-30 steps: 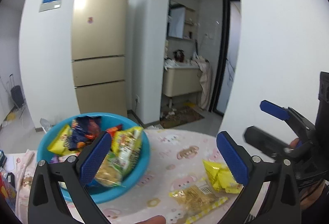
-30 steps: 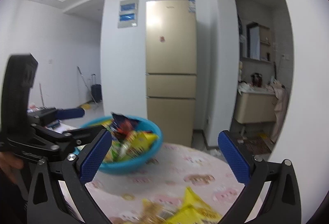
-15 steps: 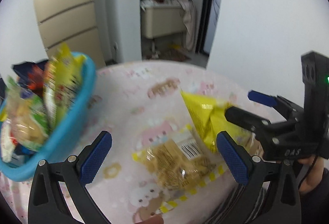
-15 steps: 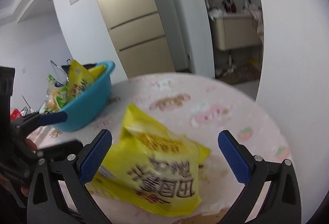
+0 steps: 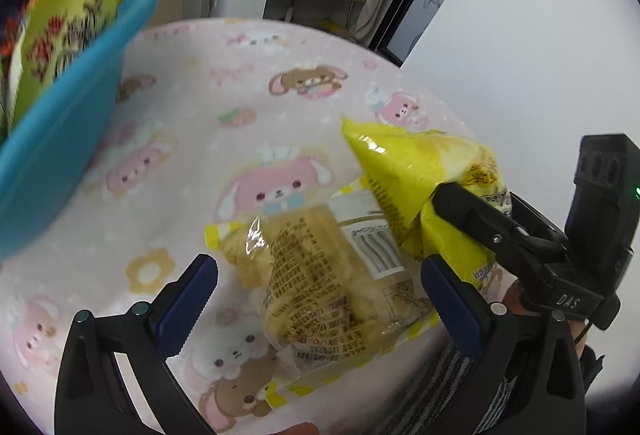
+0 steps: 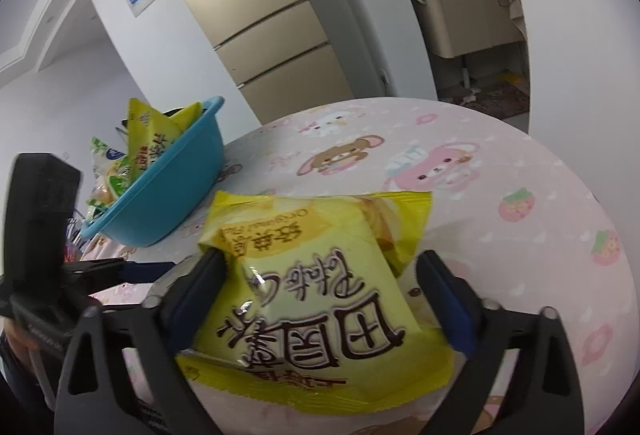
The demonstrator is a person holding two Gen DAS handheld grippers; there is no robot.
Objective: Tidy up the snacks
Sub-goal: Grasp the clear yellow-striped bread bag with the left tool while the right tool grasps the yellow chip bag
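Right wrist view puts your right gripper (image 6: 320, 299) astride the yellow snack bag (image 6: 320, 287), jaws closing, the left pad already against its edge and the right pad just clear. The bag lies on the pink tablecloth (image 6: 520, 163) near you, partly over the clear biscuit pack (image 5: 320, 287). Your left gripper (image 5: 320, 295) stands wide open around that pack, not touching. Both packets look light, puffy and slick, with contents that would likely crush; pinch the yellow bag across its middle, gently. The blue basin (image 6: 172, 195) of snacks waits far left.
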